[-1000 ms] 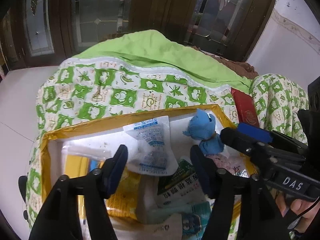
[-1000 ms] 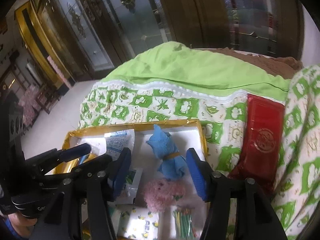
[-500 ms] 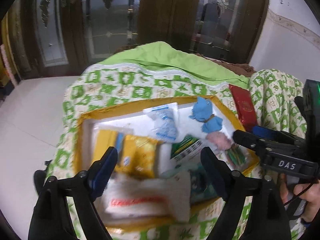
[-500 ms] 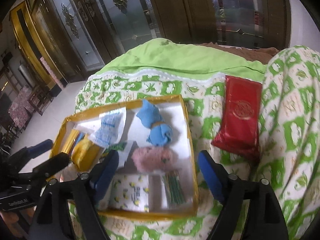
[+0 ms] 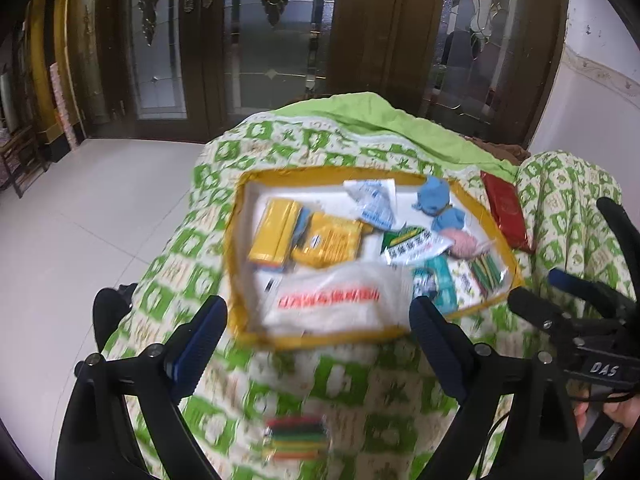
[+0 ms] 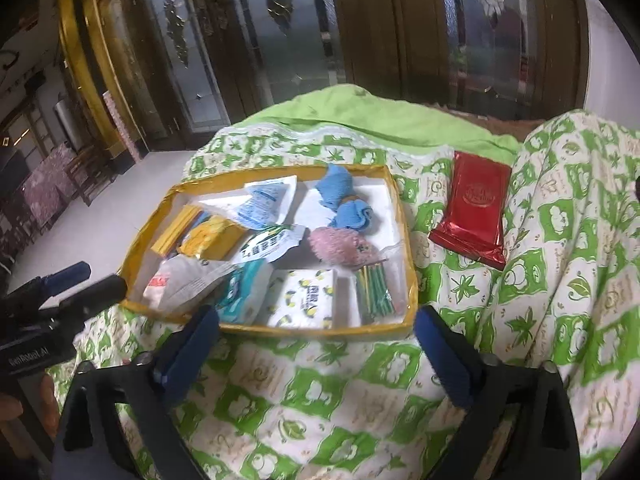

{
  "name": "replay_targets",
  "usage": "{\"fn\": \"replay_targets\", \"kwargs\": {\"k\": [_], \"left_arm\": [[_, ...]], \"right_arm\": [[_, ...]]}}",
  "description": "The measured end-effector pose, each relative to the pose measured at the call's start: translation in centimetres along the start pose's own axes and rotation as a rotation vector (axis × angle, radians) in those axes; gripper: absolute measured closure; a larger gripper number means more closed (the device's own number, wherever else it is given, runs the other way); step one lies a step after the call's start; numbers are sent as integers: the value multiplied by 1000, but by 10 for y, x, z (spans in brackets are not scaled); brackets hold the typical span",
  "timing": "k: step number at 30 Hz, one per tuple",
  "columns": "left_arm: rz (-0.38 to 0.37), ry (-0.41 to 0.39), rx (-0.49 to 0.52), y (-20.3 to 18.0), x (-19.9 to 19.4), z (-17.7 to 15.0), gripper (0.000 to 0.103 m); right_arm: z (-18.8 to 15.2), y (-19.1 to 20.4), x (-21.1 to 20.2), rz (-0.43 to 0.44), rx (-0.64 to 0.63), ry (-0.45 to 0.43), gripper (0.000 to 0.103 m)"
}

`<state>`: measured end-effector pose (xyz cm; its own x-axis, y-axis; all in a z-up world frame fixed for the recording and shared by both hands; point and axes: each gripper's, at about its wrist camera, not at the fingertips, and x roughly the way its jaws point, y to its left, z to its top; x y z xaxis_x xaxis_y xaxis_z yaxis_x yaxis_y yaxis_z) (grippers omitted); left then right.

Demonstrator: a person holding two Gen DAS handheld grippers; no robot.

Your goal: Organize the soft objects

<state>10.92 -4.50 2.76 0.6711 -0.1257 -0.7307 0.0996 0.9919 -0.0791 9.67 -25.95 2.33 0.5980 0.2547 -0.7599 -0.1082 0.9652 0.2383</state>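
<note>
Nearest the lens, the left gripper (image 5: 318, 334) is seen with its jaws spread wide and nothing between them; they have just been opening. The right gripper (image 6: 318, 354) is likewise spread wide and empty, its jaws also having just been opening. Both are held above the green-and-white patterned quilt (image 6: 320, 392), short of the near rim of the yellow-edged tray (image 6: 280, 329).

On the quilt just in front of the tray, under the left gripper, a small bundle of coloured sticks (image 5: 296, 438) is seen, blurred.

Inside the tray, soft and crinkly things are packed closely. At its near edge lie a white plastic bag with red print (image 5: 332, 300), a teal packet (image 6: 244, 288), a tissue pack with lemon print (image 6: 308, 300) and a sleeve of green sticks (image 6: 374, 290). Farther in lie yellow packets (image 5: 304, 236), a fuzzy pink plush (image 6: 340, 246), a knitted blue plush (image 6: 346, 204) and a clear pouch with blue print (image 6: 264, 200).

Right of the tray, apart from it, a glossy red foil packet (image 6: 472, 216) rests on the quilt. Behind the tray a plain green sheet (image 6: 360, 116) is draped, with dark wooden glazed doors (image 5: 280, 40) beyond.

Compared with a second ago, the whole tray is now in view instead of only its far part, and both grippers are seen farther back from it.
</note>
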Motion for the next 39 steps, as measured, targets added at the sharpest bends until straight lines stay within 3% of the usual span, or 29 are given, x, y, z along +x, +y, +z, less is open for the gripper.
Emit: {"fn": "replay_targets", "kwargs": {"k": [10, 24, 39], "left_arm": [[48, -52, 6, 2, -33, -24, 5], [42, -75, 14, -5, -67, -41, 4], [98, -131, 52, -20, -107, -55, 0]], "right_arm": [[-25, 24, -34, -45, -75, -82, 1], [-53, 27, -80, -52, -15, -146, 1], [-69, 35, -124, -59, 1, -194, 1]]}}
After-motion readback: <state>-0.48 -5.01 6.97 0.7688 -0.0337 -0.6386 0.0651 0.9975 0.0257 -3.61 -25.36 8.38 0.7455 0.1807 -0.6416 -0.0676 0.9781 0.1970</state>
